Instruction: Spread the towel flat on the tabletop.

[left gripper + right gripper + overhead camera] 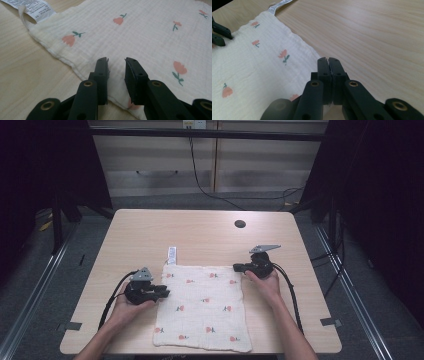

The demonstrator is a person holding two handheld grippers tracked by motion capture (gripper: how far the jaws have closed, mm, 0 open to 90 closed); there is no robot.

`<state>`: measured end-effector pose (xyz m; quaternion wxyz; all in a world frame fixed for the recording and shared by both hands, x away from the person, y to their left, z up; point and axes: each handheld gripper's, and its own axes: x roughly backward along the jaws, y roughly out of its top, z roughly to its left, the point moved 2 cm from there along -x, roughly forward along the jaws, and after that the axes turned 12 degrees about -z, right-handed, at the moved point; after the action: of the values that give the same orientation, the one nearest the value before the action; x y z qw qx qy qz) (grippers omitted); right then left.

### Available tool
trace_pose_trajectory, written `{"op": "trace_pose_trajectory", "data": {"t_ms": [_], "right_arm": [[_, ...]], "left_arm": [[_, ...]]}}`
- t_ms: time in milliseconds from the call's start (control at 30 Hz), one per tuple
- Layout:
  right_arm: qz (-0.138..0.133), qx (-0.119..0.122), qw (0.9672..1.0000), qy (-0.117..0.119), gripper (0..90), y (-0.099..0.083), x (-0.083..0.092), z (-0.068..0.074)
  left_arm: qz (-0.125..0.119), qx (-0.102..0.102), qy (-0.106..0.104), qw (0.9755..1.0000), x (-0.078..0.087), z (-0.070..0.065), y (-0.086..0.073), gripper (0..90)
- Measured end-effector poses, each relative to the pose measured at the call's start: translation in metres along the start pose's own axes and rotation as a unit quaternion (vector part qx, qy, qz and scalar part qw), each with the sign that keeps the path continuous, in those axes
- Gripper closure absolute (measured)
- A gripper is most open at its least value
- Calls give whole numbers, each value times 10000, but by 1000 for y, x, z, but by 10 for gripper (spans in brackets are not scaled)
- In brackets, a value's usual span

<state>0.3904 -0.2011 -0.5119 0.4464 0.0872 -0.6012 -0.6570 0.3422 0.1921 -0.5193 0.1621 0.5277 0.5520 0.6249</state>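
A cream cloth (205, 305) printed with small pink flowers lies flat on the front half of the wooden table (200, 230). A white label (171, 255) sticks out of its far left corner. My left gripper (167, 293) rests at the cloth's left edge. In the left gripper view its jaws (116, 61) stand apart over the cloth (150, 37), with a gap between the pads. My right gripper (236, 267) is at the far right corner. In the right gripper view its jaws (328, 60) are pressed together where the edge of the cloth (249, 65) runs in under them.
A round cable hole (240, 224) sits in the tabletop toward the far right. Bare wood lies behind and to both sides of the cloth. Black cables trail from both grippers toward the front edge. The left gripper's fingers (219, 35) show far off in the right gripper view.
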Motion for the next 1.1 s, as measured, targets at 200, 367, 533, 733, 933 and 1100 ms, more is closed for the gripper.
{"op": "trace_pose_trajectory", "data": {"t_ms": [200, 367, 533, 733, 933, 1100], "right_arm": [[107, 62, 9998, 148, 887, -2, 0, 13], [155, 219, 9995, 171, 887, 0, 3, 21], [72, 185, 9997, 151, 887, 2, 9, 19], [-49, 25, 9999, 158, 887, -3, 10, 17], [3, 63, 9998, 190, 886, -4, 5, 19], [8, 33, 9999, 166, 886, -5, 5, 17]], "left_arm": [[135, -10, -267, 9996, 10, -7, -1, 694], [-95, 195, 37, 9998, 18, 11, 13, 636], [-277, 456, 541, 9971, 10, 42, 28, 619], [-459, 694, 721, 9939, -6, 63, 30, 644], [-378, 662, 863, 9934, -16, 67, 32, 643], [-230, 641, 889, 9937, -23, 68, 27, 643]]}}
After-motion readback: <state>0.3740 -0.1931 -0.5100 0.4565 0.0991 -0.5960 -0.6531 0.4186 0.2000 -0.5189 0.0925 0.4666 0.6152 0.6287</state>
